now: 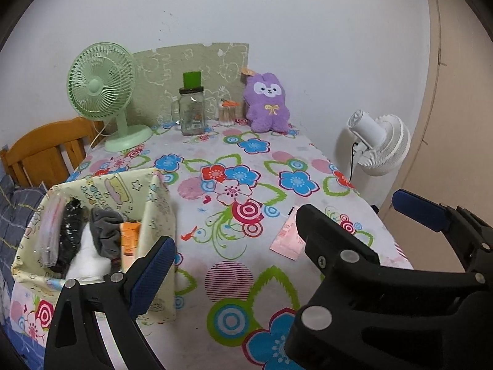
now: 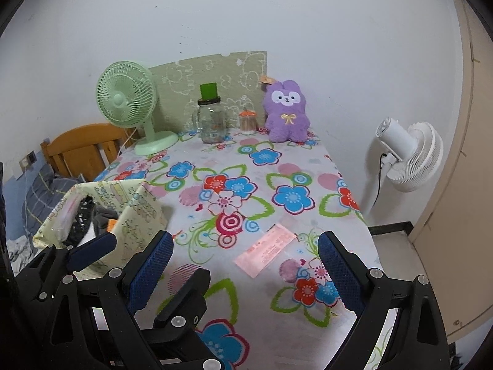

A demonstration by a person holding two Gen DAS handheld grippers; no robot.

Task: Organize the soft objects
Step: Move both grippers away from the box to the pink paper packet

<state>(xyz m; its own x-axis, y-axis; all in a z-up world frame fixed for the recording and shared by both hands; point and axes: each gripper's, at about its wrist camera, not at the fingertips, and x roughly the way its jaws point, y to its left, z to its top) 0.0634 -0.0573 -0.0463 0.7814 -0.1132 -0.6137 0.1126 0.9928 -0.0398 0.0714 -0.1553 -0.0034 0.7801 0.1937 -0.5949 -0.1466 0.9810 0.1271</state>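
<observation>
A purple plush bunny [image 1: 268, 104] [image 2: 286, 114] sits upright against the wall at the table's far end. A flat pink packet [image 1: 286, 237] [image 2: 265, 249] lies on the flowered tablecloth [image 1: 234, 277] near the front right. At the front left stands a yellow cartoon-print box [image 1: 157, 215] [image 2: 141, 212] holding a grey cloth [image 1: 106, 231], a black item, something white and an orange pack. My left gripper [image 1: 246, 240] is open and empty beside the box. My right gripper [image 2: 245, 237] is open and empty just short of the pink packet. The two grippers overlap, and the left one's fingers [image 2: 92, 249] show in the right wrist view.
A green desk fan [image 1: 101, 92], a glass jar with a green lid [image 1: 192, 111] and a small swab holder [image 1: 228, 112] line the back of the table. A white fan [image 2: 409, 157] stands off the right edge. A wooden chair back [image 1: 46, 151] and bedding are at the left.
</observation>
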